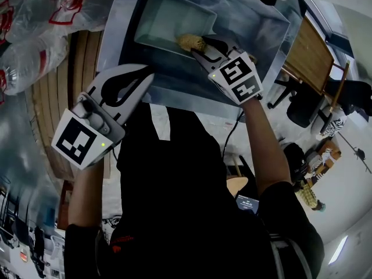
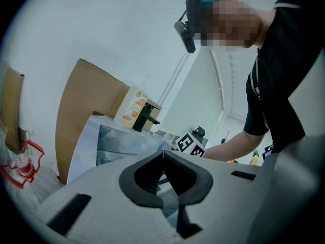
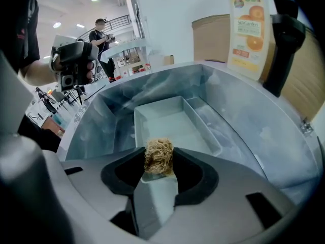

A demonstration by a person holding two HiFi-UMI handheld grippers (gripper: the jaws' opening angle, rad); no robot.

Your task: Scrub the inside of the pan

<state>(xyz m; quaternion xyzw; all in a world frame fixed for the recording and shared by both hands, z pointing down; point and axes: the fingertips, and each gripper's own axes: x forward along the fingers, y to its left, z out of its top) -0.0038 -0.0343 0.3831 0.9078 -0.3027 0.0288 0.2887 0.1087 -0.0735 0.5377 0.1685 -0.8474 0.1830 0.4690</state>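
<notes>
A pale rectangular metal pan (image 1: 165,13) (image 3: 175,118) lies in the steel sink (image 1: 116,36). My right gripper (image 1: 197,46) (image 3: 159,160) is shut on a tan fibrous scrubber (image 1: 190,42) (image 3: 159,155), held over the pan's near right corner; whether the scrubber touches the pan I cannot tell. My left gripper (image 1: 148,77) (image 2: 162,155) hangs at the sink's near left edge, outside the basin. Its jaws are shut with nothing between them. In the left gripper view the right gripper's marker cube (image 2: 190,145) shows beyond the sink edge.
A black faucet (image 3: 284,39) (image 2: 143,117) and an orange-labelled soap bottle (image 3: 247,29) (image 2: 131,108) stand at the sink's far side, with brown cardboard (image 2: 86,111) behind. Clear plastic bags (image 1: 40,22) lie left of the sink. A dark chair (image 1: 308,106) and a wooden table (image 1: 311,54) are on the right.
</notes>
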